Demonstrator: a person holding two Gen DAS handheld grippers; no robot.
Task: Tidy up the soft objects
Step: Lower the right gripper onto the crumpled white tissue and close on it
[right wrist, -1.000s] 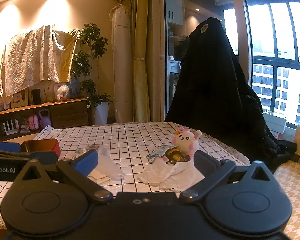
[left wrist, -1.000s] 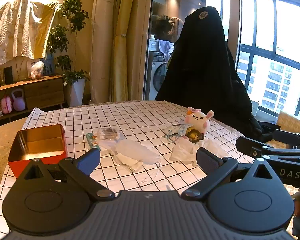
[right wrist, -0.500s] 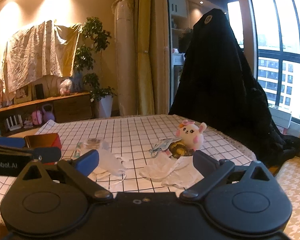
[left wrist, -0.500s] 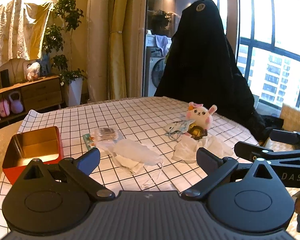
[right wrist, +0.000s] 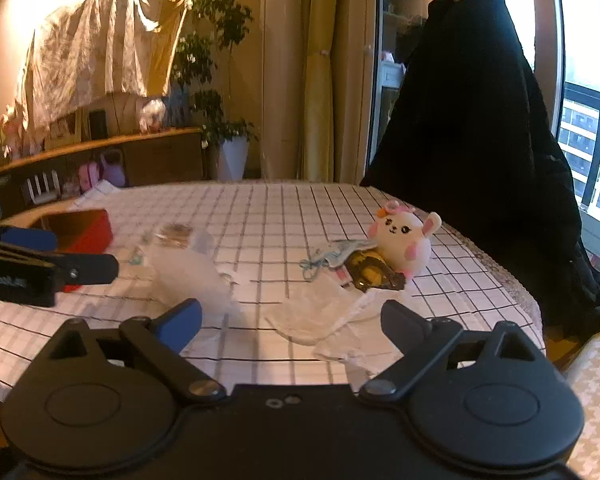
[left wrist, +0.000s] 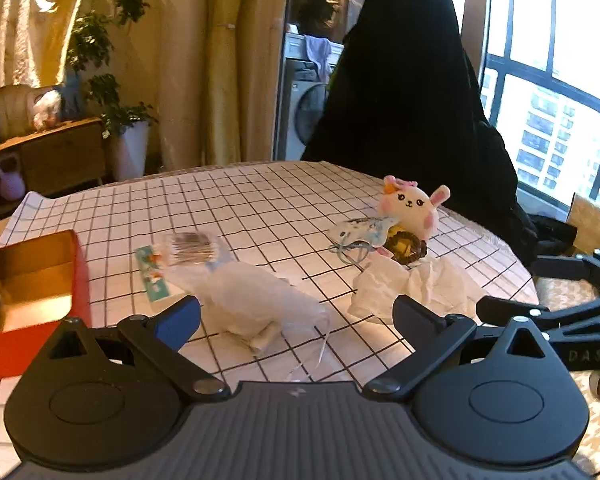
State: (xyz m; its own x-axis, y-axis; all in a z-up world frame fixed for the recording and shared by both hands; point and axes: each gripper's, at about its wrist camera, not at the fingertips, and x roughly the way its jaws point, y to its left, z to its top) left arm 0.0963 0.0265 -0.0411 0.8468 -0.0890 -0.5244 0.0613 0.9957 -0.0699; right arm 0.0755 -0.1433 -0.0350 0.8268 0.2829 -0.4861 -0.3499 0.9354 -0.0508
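Note:
On the checked tablecloth (left wrist: 236, 208) lie a white face mask (left wrist: 256, 300), a clear packet (left wrist: 188, 246), crumpled white tissue (left wrist: 412, 284), a blue-patterned mask (left wrist: 360, 232), a brown round item (left wrist: 406, 246) and a pink-eared white plush bunny (left wrist: 412, 204). A red tin (left wrist: 28, 292), open, stands at the left. My left gripper (left wrist: 296, 316) is open and empty just short of the white mask. My right gripper (right wrist: 290, 320) is open and empty, just short of the tissue (right wrist: 320, 312); the bunny (right wrist: 404, 236) lies beyond it.
A chair draped in a black garment (left wrist: 412, 92) stands behind the table on the right. A sideboard (right wrist: 100, 160), a potted plant (right wrist: 224, 128) and curtains stand behind the table. The table edge curves away at the right (right wrist: 512, 284).
Both grippers have moved forward toward the soft items, which look larger and nearer now. Both stay open and empty.

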